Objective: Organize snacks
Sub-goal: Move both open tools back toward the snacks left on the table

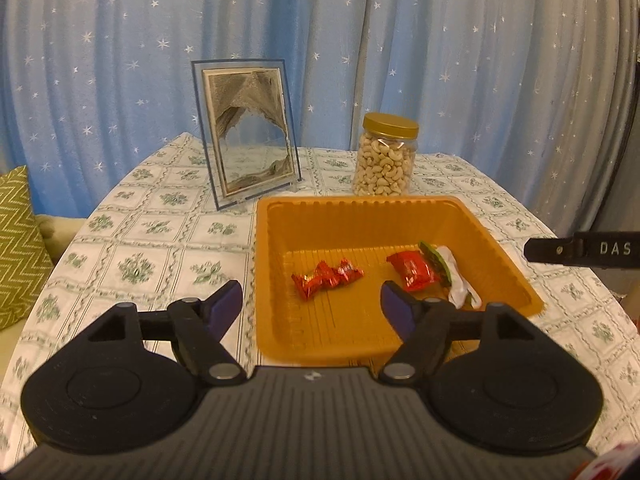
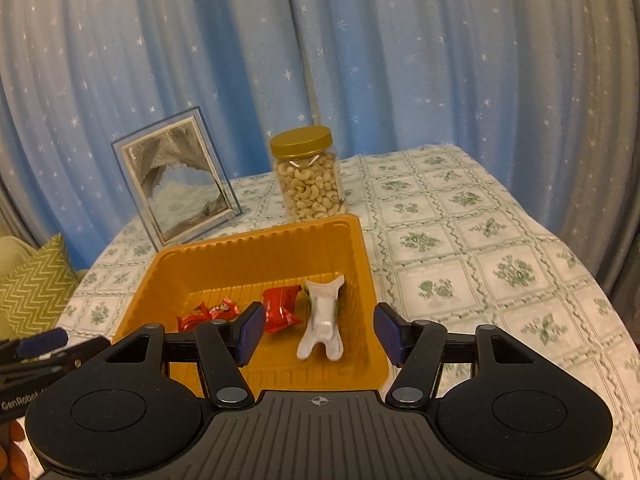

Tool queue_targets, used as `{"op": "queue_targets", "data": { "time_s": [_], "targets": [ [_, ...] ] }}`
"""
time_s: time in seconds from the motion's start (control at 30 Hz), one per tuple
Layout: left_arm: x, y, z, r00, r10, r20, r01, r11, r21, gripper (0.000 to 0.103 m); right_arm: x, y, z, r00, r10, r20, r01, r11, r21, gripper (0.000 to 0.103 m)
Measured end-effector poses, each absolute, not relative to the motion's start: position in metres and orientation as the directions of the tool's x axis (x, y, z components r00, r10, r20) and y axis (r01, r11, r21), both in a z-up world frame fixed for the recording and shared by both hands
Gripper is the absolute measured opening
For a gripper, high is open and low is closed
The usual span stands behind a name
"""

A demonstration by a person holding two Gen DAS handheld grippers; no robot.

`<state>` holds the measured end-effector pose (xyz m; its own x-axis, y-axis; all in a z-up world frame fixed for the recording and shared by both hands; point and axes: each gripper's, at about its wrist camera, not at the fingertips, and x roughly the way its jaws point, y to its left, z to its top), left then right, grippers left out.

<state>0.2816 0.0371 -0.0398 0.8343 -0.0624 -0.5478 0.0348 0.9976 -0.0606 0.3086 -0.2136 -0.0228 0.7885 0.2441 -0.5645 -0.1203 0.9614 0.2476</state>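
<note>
On a table [image 1: 132,236] draped in a green-and-white floral cloth, an orange plastic tray [image 1: 360,208] holds 3 wrapped snacks: a small twisted red candy [image 1: 326,278] at its left, a larger red packet [image 1: 414,274] near the middle, and a white wrapper with green edging [image 2: 322,316] lying against the right wall. Both claws hover at the tray's near edge with jaws spread wide and nothing between them. The left gripper [image 1: 312,306] sits over the tray's near-left corner, its blue pads framing the twisted candy without touching it. The right gripper [image 2: 318,332] hangs over the near-right part of the tray, the white wrapper lying between its pads in the wrist view, apart from both as far as can be seen. Behind the tray stand a gold-lidded jar of cashews [image 1: 384,160] and, to its left, a glass-framed sand picture [image 1: 248,136], both upright before a blue star-dotted curtain [image 1: 480,60]. A green zigzag cushion [image 1: 20,240] sits off the table's left side.
</note>
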Motion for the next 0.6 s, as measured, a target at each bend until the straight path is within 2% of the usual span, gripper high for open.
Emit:
{"op": "queue_targets", "data": {
  "time_s": [0.37, 0.43, 0.6],
  "targets": [
    [0.211, 0.037, -0.043, 0.822, -0.056, -0.567, -0.005, 0.994, -0.106, 0.093, 0.24, -0.223, -0.024, 0.779, 0.263, -0.569, -0.102, 0.949, 0.3, 0.061],
    [0.198, 0.038, -0.045, 0.821, -0.058, -0.568, -0.01, 0.993, -0.117, 0.098, 0.226, -0.224, -0.028, 0.774, 0.263, -0.576, -0.103, 0.95, 0.295, 0.063],
    [0.166, 0.038, -0.052, 0.814, -0.051, -0.578, -0.008, 0.995, -0.098, 0.1, 0.185, -0.227, -0.039, 0.767, 0.265, -0.585, -0.098, 0.948, 0.301, 0.07]
  ]
}}
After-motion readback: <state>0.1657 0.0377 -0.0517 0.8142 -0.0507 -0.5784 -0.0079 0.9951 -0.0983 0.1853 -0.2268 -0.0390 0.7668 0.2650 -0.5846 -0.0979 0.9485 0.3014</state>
